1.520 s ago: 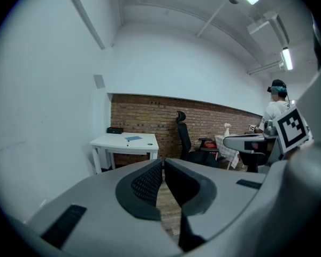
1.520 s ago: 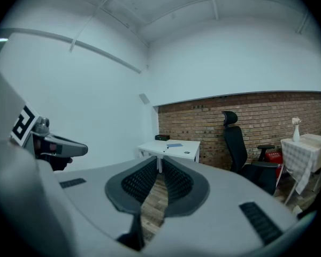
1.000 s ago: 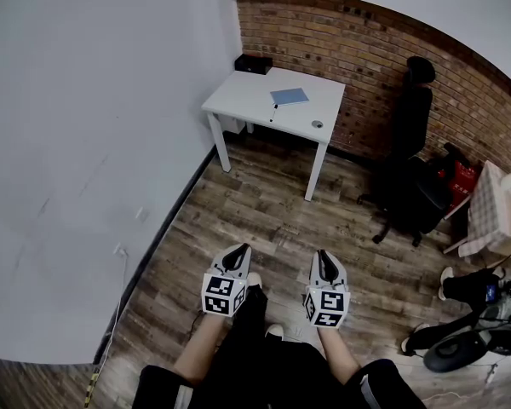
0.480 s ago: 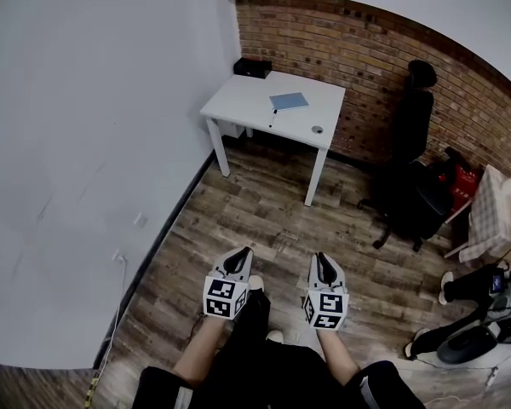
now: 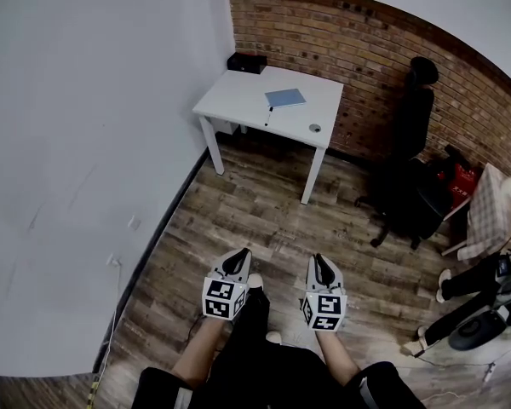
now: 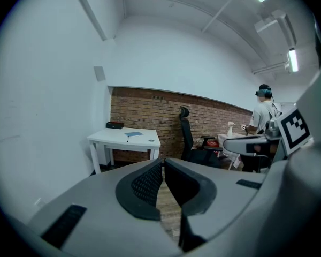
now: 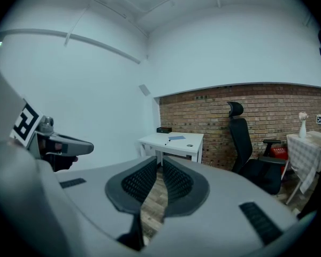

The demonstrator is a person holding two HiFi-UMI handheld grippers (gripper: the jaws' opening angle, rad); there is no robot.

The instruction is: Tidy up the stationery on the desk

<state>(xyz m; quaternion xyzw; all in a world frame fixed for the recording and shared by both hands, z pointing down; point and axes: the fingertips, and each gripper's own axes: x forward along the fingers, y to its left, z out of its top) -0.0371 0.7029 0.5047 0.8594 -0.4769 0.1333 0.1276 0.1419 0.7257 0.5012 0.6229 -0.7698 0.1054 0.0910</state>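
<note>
A white desk (image 5: pixel 238 100) stands far ahead in the corner by the brick wall. On it lie a blue notebook (image 5: pixel 285 98), a dark pen (image 5: pixel 266 116), a small round object (image 5: pixel 314 128) and a black box (image 5: pixel 245 62). My left gripper (image 5: pixel 237 254) and right gripper (image 5: pixel 318 261) are held side by side in front of my body, well short of the desk. Both are shut with nothing in them. The left gripper view shows the desk (image 6: pixel 125 138) beyond the closed jaws (image 6: pixel 163 163); the right gripper view shows the desk (image 7: pixel 171 142) likewise.
Wood floor lies between me and the desk. A black office chair (image 5: pixel 409 177) stands right of the desk, with a red item (image 5: pixel 462 177) and a cloth-covered table (image 5: pixel 494 211) further right. Another person (image 6: pixel 265 116) stands at the right. A white wall (image 5: pixel 85 143) runs along the left.
The desk has drifted slightly left and up in the head view as I move. Both grippers stay shut, side by side in front of me.
</note>
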